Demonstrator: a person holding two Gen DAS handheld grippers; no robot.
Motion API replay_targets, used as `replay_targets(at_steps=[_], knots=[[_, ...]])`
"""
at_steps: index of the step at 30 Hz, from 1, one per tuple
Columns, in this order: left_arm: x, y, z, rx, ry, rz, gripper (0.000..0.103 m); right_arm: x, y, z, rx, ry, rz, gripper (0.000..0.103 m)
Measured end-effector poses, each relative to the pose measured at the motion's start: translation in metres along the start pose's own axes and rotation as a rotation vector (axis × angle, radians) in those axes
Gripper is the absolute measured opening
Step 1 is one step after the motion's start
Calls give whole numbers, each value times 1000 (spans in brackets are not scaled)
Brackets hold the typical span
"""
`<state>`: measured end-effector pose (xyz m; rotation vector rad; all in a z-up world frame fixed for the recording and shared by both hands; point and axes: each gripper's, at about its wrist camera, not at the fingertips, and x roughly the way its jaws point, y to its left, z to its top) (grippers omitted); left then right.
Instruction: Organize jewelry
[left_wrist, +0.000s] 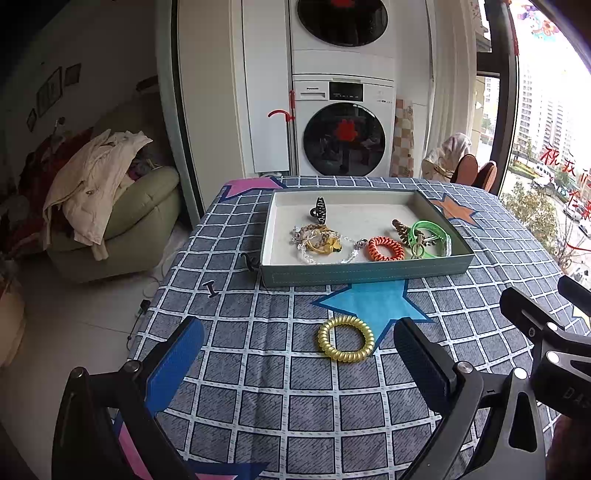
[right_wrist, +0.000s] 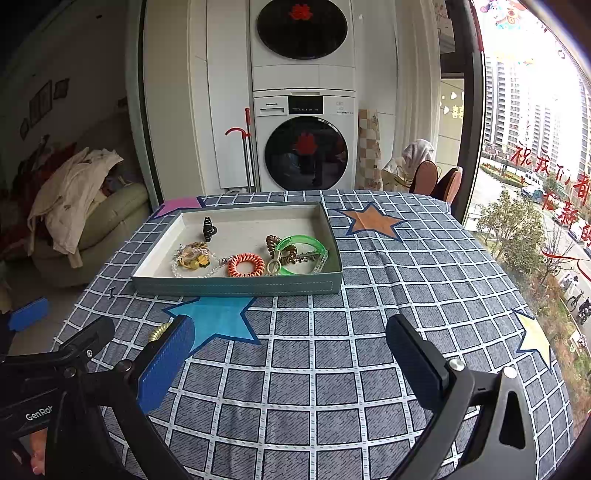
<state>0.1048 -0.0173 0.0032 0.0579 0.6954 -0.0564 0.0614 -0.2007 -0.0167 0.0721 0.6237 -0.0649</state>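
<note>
On the checked cloth of the surface (left_wrist: 258, 369), between its near edge and the tray: one gold spiral hair tie (left_wrist: 346, 338), lying flat, partly over the blue star patch (left_wrist: 369, 301). Loose; not yet stowed.

Toward the far edge: shallow grey-green tray (left_wrist: 365, 275), holding a black claw clip (left_wrist: 320, 209), a tangle of clear chain and yellow pieces (left_wrist: 317, 240), an orange spiral tie (left_wrist: 385, 248), a brown spiral tie (left_wrist: 400, 229) and a green bangle (left_wrist: 432, 236). A small dark clip (left_wrist: 211, 288) lies apart near the left edge, and another dark item (left_wrist: 251, 261) touches the tray's left wall.

Left gripper (left_wrist: 299, 354): jaws spread wide, empty, the gold tie between them but nearer the right finger.
Right gripper (right_wrist: 291, 347): jaws spread wide, empty, over bare cloth.

Hazards, as judged:
- Off-centre closing may nudge the springy coil aside instead of pinching it.
- Low fingers may snag the cloth and bunch it.
- The two grippers stand close; they may collide.
- A drop into the crowded near side of the tray may tangle with the chain.
</note>
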Motion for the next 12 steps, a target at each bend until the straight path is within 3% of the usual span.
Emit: replay_targets(at_steps=[12], knots=[[-1, -3, 0, 20, -17, 12, 103, 0, 2, -1, -1, 1, 3, 103]])
